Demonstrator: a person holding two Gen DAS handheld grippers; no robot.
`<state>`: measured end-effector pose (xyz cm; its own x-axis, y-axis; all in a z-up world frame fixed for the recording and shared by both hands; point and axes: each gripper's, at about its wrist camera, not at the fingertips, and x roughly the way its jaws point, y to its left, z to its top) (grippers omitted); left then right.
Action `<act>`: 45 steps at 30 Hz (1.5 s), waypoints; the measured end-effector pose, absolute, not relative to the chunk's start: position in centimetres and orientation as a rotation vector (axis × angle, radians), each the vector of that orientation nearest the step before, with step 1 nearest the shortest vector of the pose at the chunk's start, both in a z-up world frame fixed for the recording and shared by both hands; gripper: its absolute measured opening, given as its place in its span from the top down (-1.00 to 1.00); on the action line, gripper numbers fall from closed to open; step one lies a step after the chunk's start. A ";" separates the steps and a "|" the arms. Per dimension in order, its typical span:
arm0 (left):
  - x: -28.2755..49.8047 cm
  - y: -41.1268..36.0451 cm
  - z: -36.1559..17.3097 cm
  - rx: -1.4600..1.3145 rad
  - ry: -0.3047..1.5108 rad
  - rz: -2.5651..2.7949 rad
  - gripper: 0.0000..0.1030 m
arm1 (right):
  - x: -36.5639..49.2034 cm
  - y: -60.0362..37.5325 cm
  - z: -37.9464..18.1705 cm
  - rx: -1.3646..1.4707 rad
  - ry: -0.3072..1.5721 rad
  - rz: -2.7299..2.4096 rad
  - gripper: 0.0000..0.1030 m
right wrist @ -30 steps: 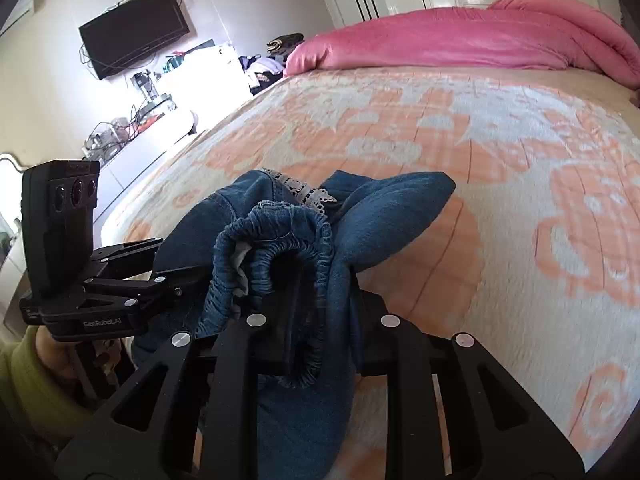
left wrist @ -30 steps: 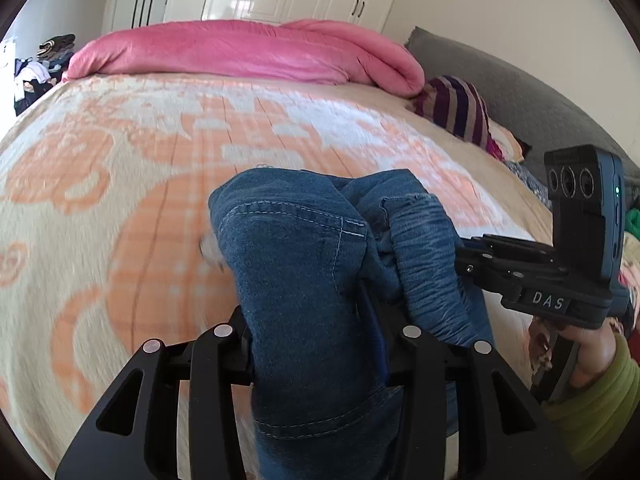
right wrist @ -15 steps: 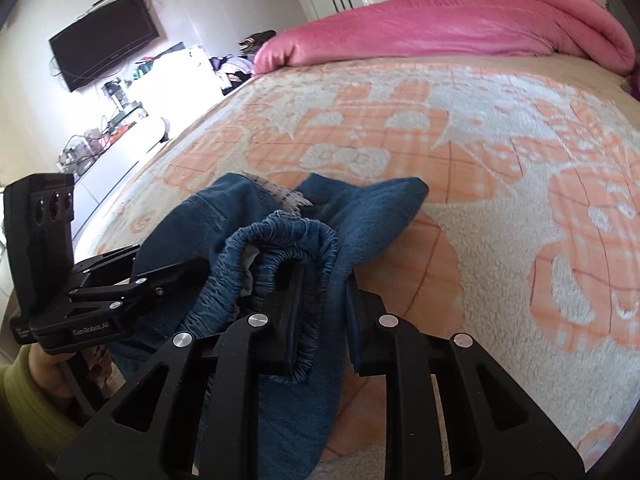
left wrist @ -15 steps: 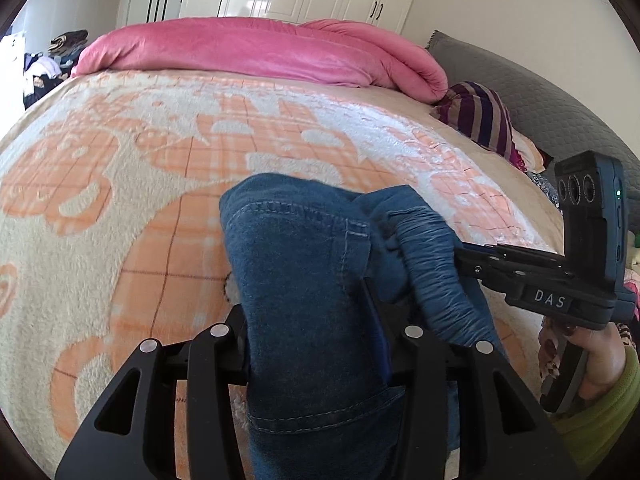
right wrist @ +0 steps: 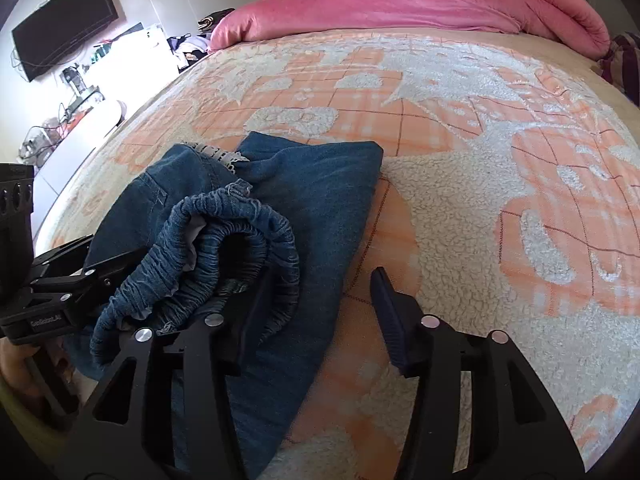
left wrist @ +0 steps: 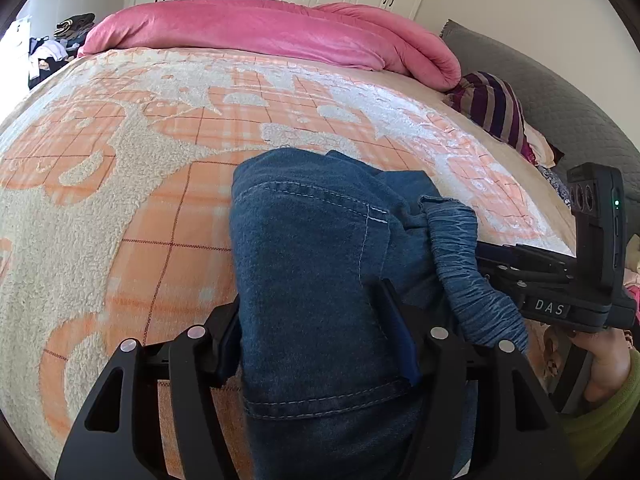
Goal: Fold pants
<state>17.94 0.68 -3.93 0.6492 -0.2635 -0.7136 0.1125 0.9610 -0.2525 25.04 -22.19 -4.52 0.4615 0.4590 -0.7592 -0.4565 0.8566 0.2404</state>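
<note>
Honestly, pants look soft, floppy; grab the elastic waistband. Both grippers, left and right, are opening, denim between them.

The bed, under an orange and cream blanket, lies open ahead and to the right of the folded pants. A rolled pink duvet blocks its far edge. A striped pillow crowds the far right corner.
</note>
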 end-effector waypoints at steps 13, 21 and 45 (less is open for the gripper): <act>16.2 1.1 -1.8 -0.204 0.780 -0.231 -0.63 | 23.1 -23.9 -1.6 0.056 0.782 0.497 -0.81; 13.2 1.4 1.6 -0.191 0.701 -0.221 -0.92 | 20.0 -24.7 1.9 0.051 0.645 0.467 -0.83; 4.6 2.0 3.3 -0.138 0.632 -0.133 -0.92 | 9.0 -24.9 3.6 -0.036 0.558 0.477 -0.83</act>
